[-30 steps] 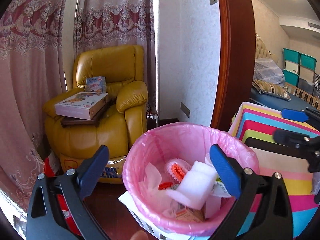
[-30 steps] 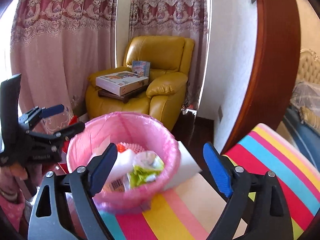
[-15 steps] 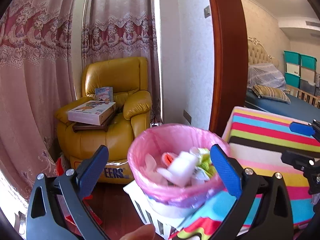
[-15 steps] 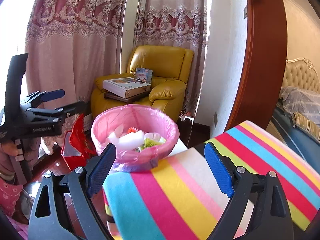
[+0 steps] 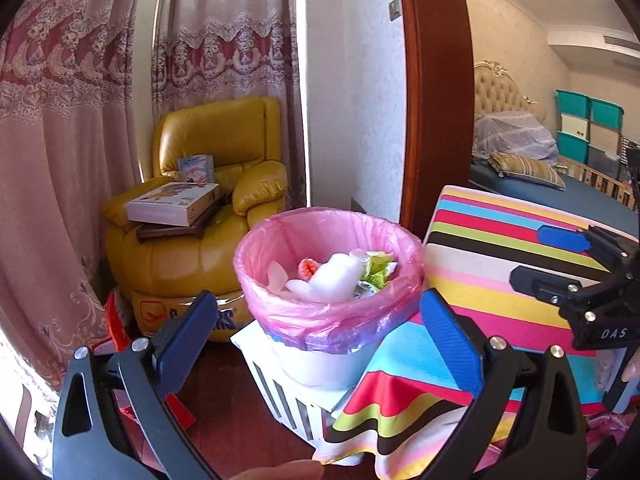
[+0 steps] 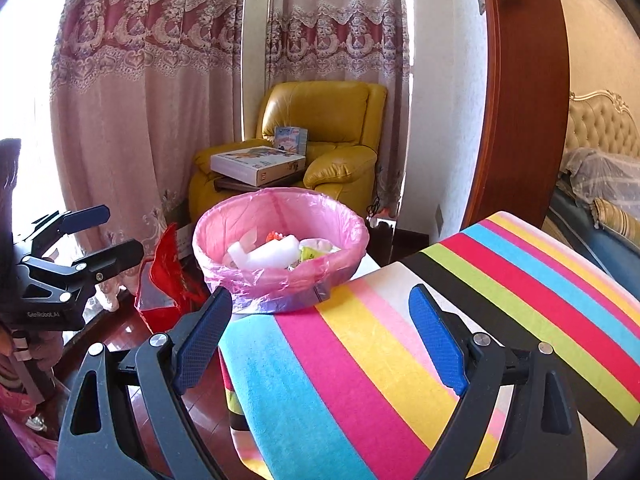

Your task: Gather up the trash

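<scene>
A white bin with a pink liner (image 5: 280, 312) stands on a white slatted crate beside the striped table; it also shows in the right wrist view (image 6: 224, 264). It holds trash: white foam (image 5: 340, 276), an orange piece and green wrappers (image 5: 378, 270). My left gripper (image 5: 316, 328) is open and empty, back from the bin's near side. My right gripper (image 6: 320, 328) is open and empty above the striped cloth (image 6: 400, 360), short of the bin. Each gripper shows in the other's view, the right one (image 5: 560, 256) and the left one (image 6: 92, 236).
A yellow leather armchair (image 5: 192, 256) with boxes (image 5: 172, 202) on it stands behind the bin by pink curtains. A red bag (image 6: 160, 280) lies on the dark wood floor. A brown door frame (image 5: 432, 80) opens onto a bedroom at right.
Both grippers have pulled back and up from the bin; it now looks smaller and farther. Both stayed open and empty.
</scene>
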### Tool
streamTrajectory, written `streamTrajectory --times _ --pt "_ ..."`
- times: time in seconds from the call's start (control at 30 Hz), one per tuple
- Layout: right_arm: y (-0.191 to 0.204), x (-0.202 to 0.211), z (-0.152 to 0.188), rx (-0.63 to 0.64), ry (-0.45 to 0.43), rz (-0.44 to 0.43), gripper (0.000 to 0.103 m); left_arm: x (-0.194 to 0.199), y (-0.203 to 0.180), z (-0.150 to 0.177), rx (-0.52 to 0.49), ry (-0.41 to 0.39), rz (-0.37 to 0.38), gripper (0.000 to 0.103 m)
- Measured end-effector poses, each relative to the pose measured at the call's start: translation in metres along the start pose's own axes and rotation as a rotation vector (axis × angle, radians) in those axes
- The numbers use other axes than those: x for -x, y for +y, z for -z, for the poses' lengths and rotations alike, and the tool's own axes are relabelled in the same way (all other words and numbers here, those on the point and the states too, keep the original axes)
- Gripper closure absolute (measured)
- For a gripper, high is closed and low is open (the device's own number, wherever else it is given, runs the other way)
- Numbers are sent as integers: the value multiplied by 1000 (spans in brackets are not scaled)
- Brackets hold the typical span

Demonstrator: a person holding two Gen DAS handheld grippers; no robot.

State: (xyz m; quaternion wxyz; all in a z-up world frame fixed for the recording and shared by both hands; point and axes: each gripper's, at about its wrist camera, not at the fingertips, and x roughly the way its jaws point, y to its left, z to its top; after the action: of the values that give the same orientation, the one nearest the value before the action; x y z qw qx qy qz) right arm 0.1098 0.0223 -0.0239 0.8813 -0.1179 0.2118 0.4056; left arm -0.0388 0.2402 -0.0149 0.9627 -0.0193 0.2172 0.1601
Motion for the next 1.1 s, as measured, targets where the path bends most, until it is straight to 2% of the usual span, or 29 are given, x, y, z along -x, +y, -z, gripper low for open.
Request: streamTrajectory --times 1.1 --pt "0 1 -1 -11 -11 -4 19 1 -9 2 6 0 21 5"
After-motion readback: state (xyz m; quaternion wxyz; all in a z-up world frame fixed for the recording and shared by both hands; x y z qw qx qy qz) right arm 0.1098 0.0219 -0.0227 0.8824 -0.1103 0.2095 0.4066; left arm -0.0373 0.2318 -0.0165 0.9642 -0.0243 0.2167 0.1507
